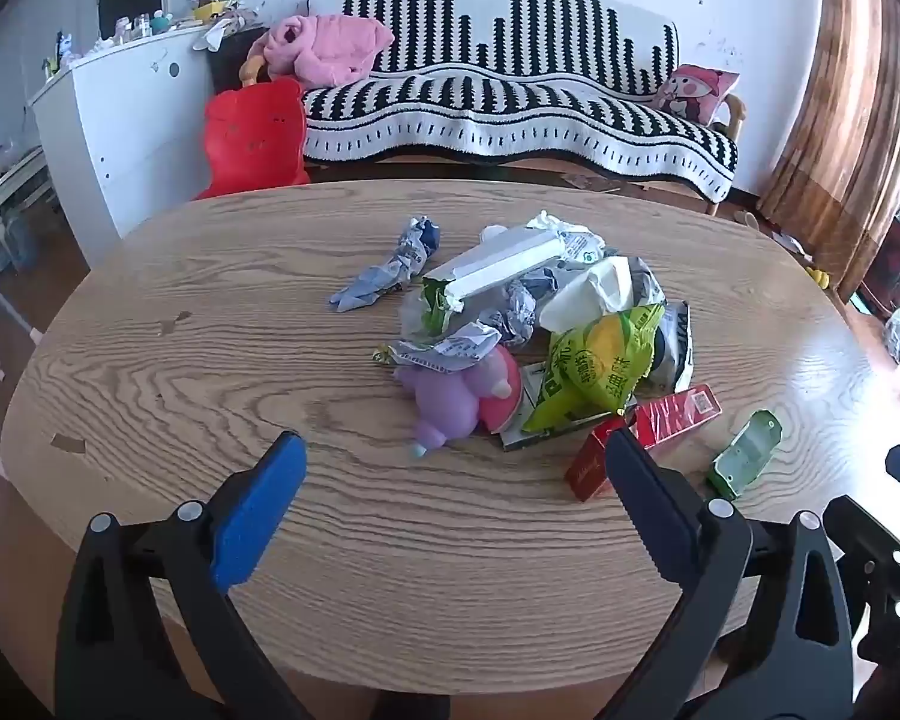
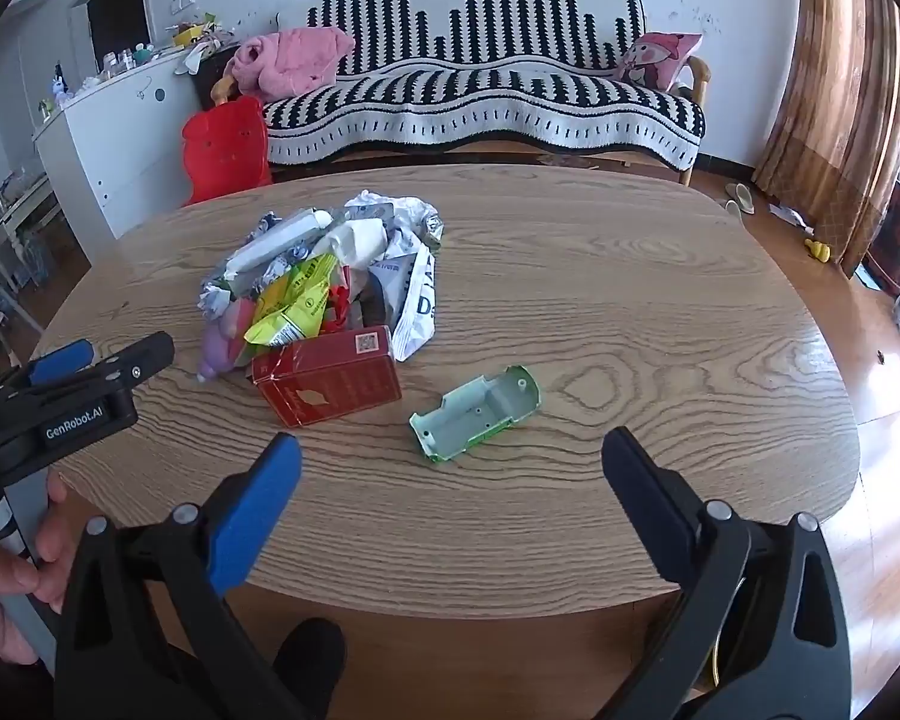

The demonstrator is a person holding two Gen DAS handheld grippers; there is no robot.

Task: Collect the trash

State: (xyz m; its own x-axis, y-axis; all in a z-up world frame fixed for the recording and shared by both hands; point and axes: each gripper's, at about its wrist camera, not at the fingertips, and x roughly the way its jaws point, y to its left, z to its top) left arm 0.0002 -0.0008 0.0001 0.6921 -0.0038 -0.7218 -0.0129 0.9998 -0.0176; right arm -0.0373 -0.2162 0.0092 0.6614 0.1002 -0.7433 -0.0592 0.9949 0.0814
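Trash pile [image 2: 324,282] is lying uncollected at frame centre; both grippers' fingers [image 2: 258,510] are hovering released; next: approach red carton [image 2: 330,384].

trash pile [image 1: 528,324] heaped mid-table: crumpled silver wrappers, white tissue, yellow-green snack bag [image 1: 600,366], purple toy [image 1: 450,396]. red box [image 2: 327,384] lying flat at pile's near edge. green plastic shell [image 2: 477,414] apart, hollow side up. one crumpled wrapper [image 1: 390,267] just left of pile.
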